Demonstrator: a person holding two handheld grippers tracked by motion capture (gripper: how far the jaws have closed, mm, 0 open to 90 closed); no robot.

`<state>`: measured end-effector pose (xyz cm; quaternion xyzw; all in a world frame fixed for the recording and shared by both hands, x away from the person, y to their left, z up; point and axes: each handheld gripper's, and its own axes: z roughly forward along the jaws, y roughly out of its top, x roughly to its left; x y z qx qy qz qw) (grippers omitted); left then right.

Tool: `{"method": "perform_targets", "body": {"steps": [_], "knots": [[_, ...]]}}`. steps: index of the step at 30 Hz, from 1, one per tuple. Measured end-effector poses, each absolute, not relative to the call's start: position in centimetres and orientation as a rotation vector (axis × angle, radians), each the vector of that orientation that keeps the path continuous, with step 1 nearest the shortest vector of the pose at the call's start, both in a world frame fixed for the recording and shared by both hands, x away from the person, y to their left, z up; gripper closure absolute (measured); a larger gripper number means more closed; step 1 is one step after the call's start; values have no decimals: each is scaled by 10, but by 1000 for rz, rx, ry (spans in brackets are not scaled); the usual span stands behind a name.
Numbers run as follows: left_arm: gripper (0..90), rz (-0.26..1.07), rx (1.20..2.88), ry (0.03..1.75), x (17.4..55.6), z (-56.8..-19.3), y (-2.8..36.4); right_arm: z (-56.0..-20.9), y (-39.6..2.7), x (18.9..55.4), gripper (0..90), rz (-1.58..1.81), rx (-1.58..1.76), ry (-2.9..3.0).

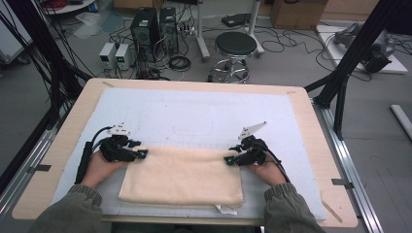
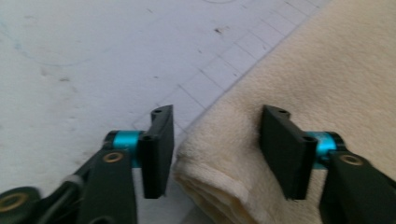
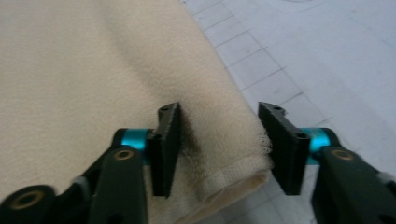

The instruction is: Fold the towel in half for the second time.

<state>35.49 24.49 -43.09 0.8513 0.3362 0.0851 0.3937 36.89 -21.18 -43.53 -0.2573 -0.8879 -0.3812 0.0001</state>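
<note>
Folded cream towel (image 1: 182,177) is lying on the white mat (image 1: 194,116) covering the worktop (image 1: 68,131). Left hand-held gripper (image 1: 142,154) is straddling the towel's far left corner, jaws apart, one pad off the cloth's edge over the mat. Right hand-held gripper (image 1: 228,160) is straddling the far right corner, jaws likewise apart, with the hemmed corner lying between them, not yet clamped.

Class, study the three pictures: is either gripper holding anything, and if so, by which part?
Neither grips yet. The left gripper straddles the folded cream towel's far-left corner; the right gripper straddles its far-right corner, jaws apart.
</note>
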Motion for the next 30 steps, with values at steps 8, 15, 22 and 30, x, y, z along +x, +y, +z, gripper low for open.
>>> {"method": "perform_targets", "body": {"steps": [8, 15, 22, 30], "knots": [[771, 274, 2180, 825, 349, -424, 239, -430, -212, 367, 758, -1206, -729, -2793], [787, 437, 2090, 873, 352, -410, 237, -412, -209, 368, 769, -1276, -749, -2856], [790, 539, 1988, 945, 384, -383, 236, -376, -201, 401, 770, -1324, -816, -2958], [676, 640, 2000, 1008, 429, -371, 223, -362, -199, 448, 663, -1321, -1011, -3022]]}}
